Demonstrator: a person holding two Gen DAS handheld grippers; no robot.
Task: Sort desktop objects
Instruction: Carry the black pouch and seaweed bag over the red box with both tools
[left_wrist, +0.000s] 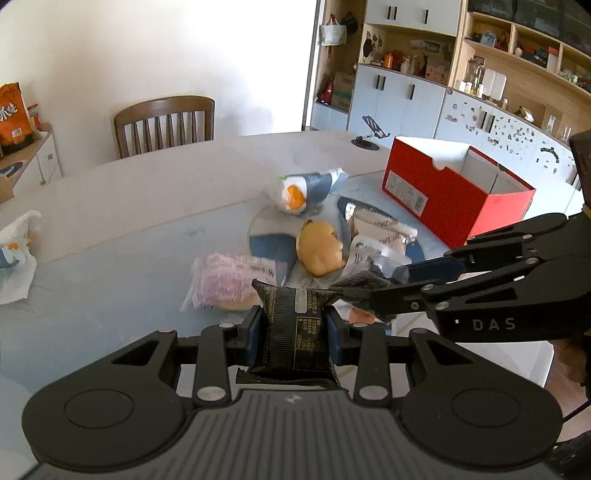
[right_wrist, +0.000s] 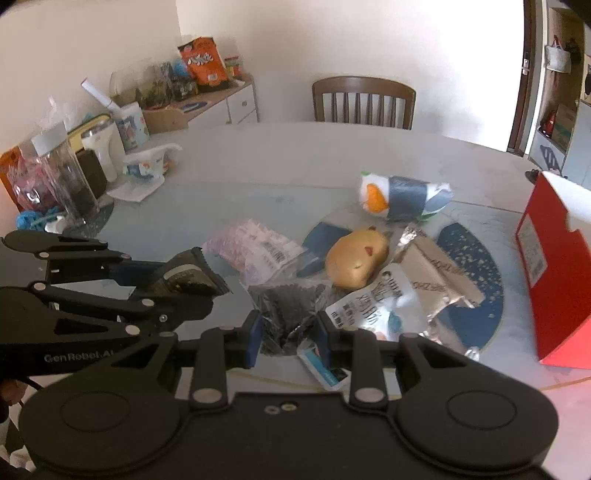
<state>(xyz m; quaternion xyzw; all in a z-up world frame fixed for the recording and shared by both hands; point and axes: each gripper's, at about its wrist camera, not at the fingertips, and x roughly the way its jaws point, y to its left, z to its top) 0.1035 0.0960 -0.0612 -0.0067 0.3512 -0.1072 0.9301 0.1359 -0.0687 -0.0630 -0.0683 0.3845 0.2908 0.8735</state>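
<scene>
My left gripper (left_wrist: 295, 326) is shut on a black snack packet (left_wrist: 295, 332) with gold print, held above the table; the same packet (right_wrist: 192, 275) shows at the left of the right wrist view. My right gripper (right_wrist: 287, 332) is shut on a crinkled dark clear-plastic packet (right_wrist: 286, 306), which appears in the left wrist view as a dark packet (left_wrist: 360, 286). On the table lie a pink wrapped bun (left_wrist: 229, 280), a yellow plush toy (left_wrist: 320, 251), silver foil packets (left_wrist: 380, 234) and a white, blue and orange plush roll (left_wrist: 301, 190). A red shoebox (left_wrist: 458, 188) stands open at the right.
A wooden chair (right_wrist: 364, 99) stands behind the round table (left_wrist: 147, 192). Jars, cups and snack bags (right_wrist: 74, 162) crowd the table's left side. A phone stand (left_wrist: 369, 134) sits at the far edge, cabinets and shelves (left_wrist: 480, 74) beyond.
</scene>
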